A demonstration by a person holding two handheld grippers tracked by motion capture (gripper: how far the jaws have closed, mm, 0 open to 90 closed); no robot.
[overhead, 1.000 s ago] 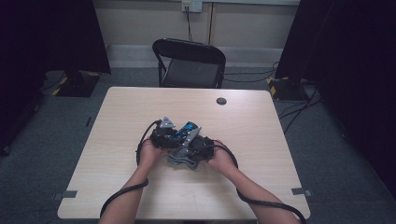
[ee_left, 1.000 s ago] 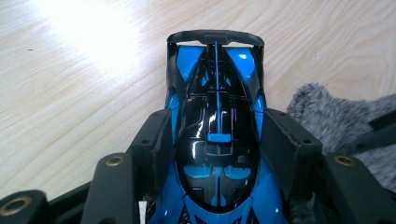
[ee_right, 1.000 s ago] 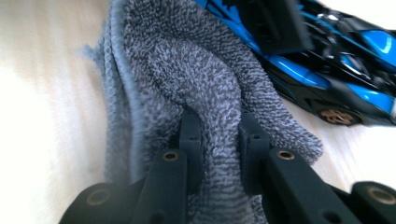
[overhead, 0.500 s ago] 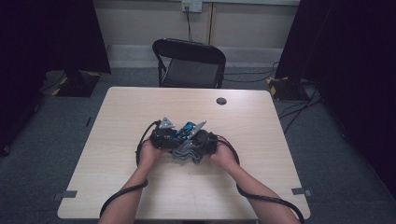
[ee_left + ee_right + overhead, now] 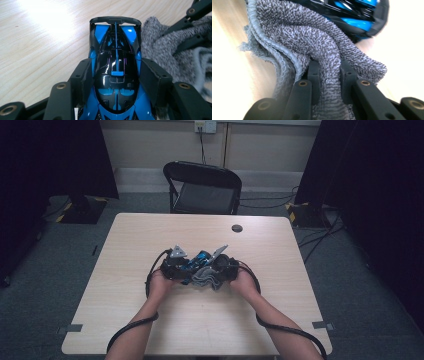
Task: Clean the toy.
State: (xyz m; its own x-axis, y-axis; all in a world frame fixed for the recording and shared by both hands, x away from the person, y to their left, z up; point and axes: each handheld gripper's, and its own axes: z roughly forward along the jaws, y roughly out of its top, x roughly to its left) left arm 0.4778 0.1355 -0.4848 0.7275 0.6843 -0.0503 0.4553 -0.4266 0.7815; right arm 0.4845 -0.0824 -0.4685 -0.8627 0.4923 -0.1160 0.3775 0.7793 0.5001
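Pale wood-grain table top (image 5: 150, 245) sits on grey carpet, with a black folding chair (image 5: 205, 187) pushed up at its far side and dark curtains to either flank. A small black round disc (image 5: 237, 228) lies near the table's far edge, well apart from my hands.

At the middle of the table my two grippers meet. My left gripper (image 5: 116, 75) is clamped on a glossy blue and black toy racing car (image 5: 115, 65); my pads press against both flanks of its body, and its dark rear wing points away from me over the wood. In the high view the car (image 5: 196, 261) sits between my two hands, just above the table.

My right gripper (image 5: 329, 72) is pinched tight on a fold of grey terry cloth (image 5: 312, 42), the fabric bunched between my pads and spilling up and to the left in hemmed layers. The cloth lies against the side of the car (image 5: 357, 15), touching it. From my left gripper's view the cloth (image 5: 162, 42) lies just beside the car on the right, with the black links of my right gripper over it. In the high view the cloth (image 5: 206, 279) hangs below the car, towards me.
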